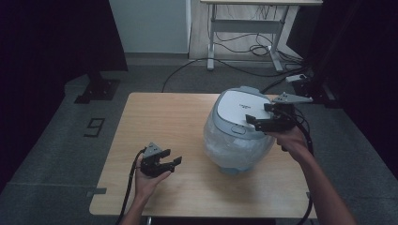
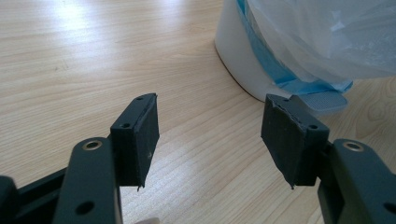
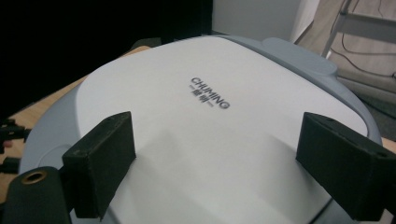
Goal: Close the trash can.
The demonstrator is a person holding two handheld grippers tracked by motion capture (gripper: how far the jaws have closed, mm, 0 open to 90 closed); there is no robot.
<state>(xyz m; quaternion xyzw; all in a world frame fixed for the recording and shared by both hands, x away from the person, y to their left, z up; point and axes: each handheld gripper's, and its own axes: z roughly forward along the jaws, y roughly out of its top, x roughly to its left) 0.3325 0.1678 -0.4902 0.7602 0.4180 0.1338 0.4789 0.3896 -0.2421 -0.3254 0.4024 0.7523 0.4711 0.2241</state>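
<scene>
- The surface is a pale wooden top with a straight grain, bare on its left half; it stands on grey carpet in a dim room
- A cooker stands on the right half of the surface; its white lid has a grey rim and dark lettering, and its lower body is wrapped in clear plastic held by blue tape
- The right gripper hangs over the near right part of the lid; its fingers stand wide apart with nothing between them but the lid below, and whether they touch it I cannot tell
- The left gripper is held low over the near left part of the surface, well apart from the right one; its fingers are partly open and hold nothing; the cooker's white base lies ahead of them and to their right, near but not touching
- A black cable trails from each gripper towards the near edge
- Beyond the cooker, past the far edge, a second desk on a grey metal frame stands on a lighter floor, with loose cables under it; a pale wall panel sits left of it
- Dark curtains close both sides of the room; a black stand foot rests on the carpet left of the far edge, and a marker with a digit lies nearer
</scene>
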